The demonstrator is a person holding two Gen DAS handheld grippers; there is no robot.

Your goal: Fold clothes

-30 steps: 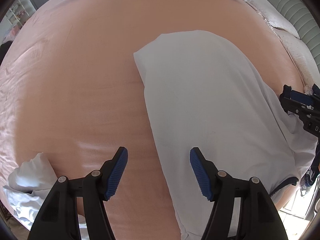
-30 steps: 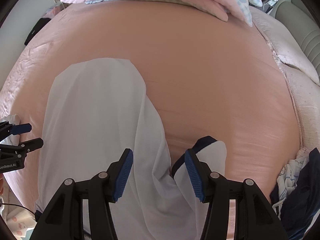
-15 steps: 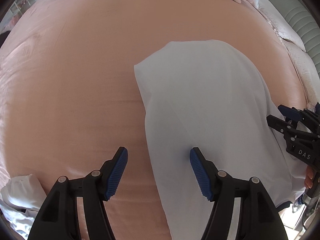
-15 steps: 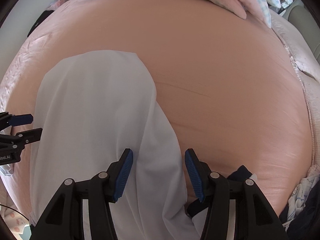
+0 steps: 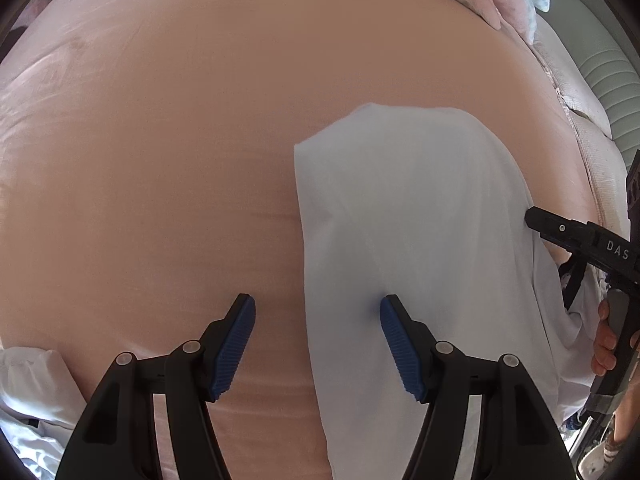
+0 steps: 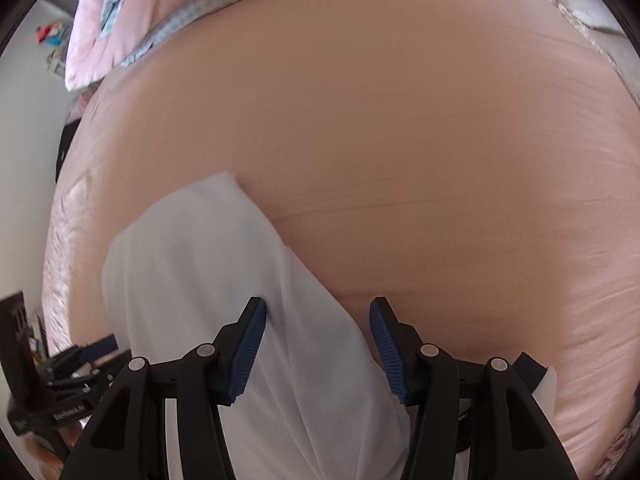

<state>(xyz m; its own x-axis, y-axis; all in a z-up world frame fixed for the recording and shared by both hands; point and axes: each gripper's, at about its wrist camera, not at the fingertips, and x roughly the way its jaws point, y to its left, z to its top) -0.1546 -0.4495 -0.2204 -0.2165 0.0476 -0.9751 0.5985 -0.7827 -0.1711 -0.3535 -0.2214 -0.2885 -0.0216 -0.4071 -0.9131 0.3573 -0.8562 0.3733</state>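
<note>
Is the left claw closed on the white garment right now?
No, the left claw stands open over the bed, with the white garment's edge lying between its blue pads, unpinched.

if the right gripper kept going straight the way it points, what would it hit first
Most likely the white garment: the open right gripper straddles its right-hand folded edge, with the pink bed sheet just beyond. Depth is unclear.

- One long white thin-fabric garment [image 5: 420, 240], folded lengthwise on the bed.
- One peach-pink satin bedsheet [image 5: 180, 160] under it.
- Two black two-finger grippers with ribbed blue pads: the left gripper [image 5: 318, 344] and the right gripper [image 6: 318, 344].
- One crumpled white cloth pile [image 5: 32, 400] at the bed's near corner.
- One pink quilt with blue gingham edging [image 6: 132, 20] at the far end.
</note>
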